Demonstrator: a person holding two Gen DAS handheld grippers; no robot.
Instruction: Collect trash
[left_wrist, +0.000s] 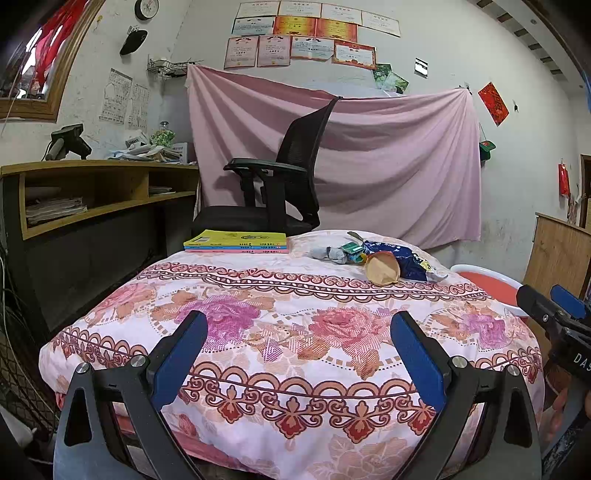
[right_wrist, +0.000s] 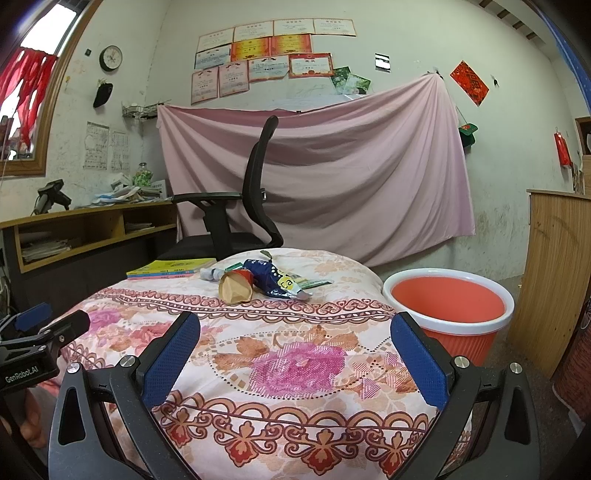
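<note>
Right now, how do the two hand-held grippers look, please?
Both are alike: black angular frames with silver screw heads and two flat blue pads with a dotted texture. The left gripper shows white "GenRobot.AI" lettering on its body in the right wrist view. The right gripper shows white letters "DAS", cut off.

Non-task items, bedroom w/ desk

Floral quilt covers the bed; stack of books lies flat at its far left corner. Black office chair stands just beyond far edge, pink sheet hung on wall behind. Wooden desk at left, papers on top. Wall clock and certificates above.
</note>
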